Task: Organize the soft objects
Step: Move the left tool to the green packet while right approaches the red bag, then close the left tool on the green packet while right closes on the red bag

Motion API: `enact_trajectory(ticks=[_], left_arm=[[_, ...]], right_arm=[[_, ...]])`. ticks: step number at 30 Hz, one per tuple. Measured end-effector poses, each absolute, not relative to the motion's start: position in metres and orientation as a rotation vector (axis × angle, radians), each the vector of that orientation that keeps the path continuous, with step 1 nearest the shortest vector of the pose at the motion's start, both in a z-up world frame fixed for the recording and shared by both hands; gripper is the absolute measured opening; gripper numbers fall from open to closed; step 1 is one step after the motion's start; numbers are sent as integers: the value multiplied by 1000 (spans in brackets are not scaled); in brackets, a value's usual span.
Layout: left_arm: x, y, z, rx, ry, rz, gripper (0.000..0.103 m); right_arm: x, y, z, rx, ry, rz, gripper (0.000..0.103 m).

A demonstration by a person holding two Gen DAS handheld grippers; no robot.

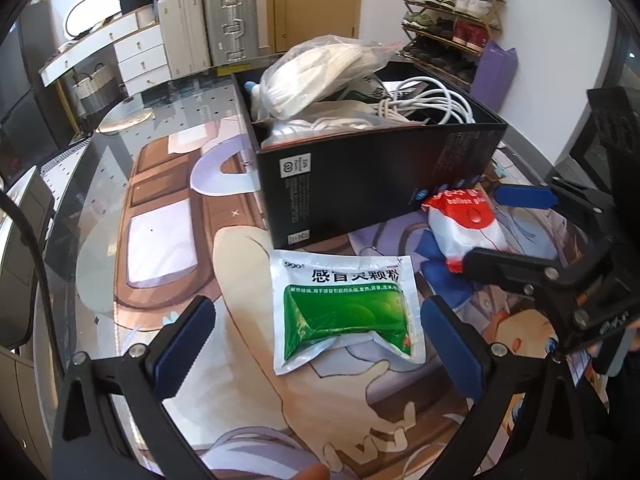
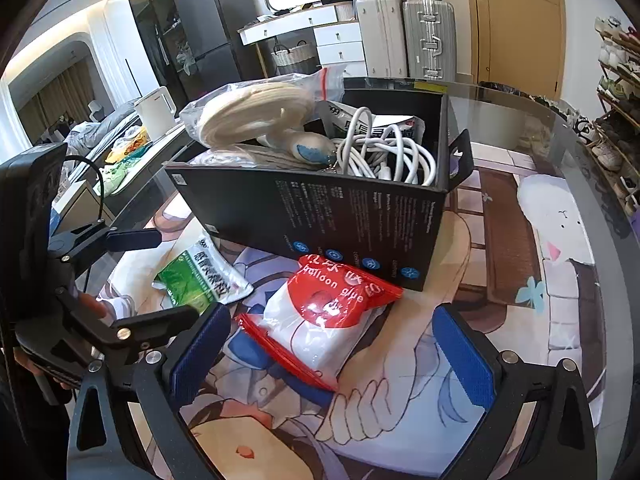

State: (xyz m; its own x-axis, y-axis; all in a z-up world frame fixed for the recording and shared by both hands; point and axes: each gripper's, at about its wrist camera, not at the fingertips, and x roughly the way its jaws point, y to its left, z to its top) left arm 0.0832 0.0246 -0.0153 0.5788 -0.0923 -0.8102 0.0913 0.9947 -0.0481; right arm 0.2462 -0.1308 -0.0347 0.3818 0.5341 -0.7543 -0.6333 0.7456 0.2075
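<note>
A black box (image 1: pixel 376 184) stands on the table, holding a clear bag of white rope (image 1: pixel 324 68), a white cable (image 1: pixel 432 104) and other soft items; it also shows in the right wrist view (image 2: pixel 320 220). A green-and-white sachet (image 1: pixel 344 312) lies flat in front of the box, between the open jaws of my left gripper (image 1: pixel 316 340). A red-and-white pouch (image 2: pixel 324 320) lies beside the box, between the open jaws of my right gripper (image 2: pixel 332 352). Both grippers are empty. The right gripper also shows in the left wrist view (image 1: pixel 500 228), around the pouch (image 1: pixel 464 224). The sachet shows in the right wrist view (image 2: pixel 200 276).
The table carries a printed cartoon mat (image 1: pixel 168 240) under glass. Suitcases (image 1: pixel 208 24), a white dresser (image 1: pixel 132 52) and a shoe rack (image 1: pixel 452 12) stand behind. A white kettle (image 2: pixel 156 112) and a dark fridge (image 2: pixel 204 32) are at the left in the right wrist view.
</note>
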Motion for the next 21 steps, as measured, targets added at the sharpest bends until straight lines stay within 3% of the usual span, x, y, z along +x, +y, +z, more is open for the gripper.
enact_trajectory(ticks=[21], left_arm=[[81,23,-11,4,946,-131,103]], right_arm=[[261,-157,-39,-161,956,671,102]])
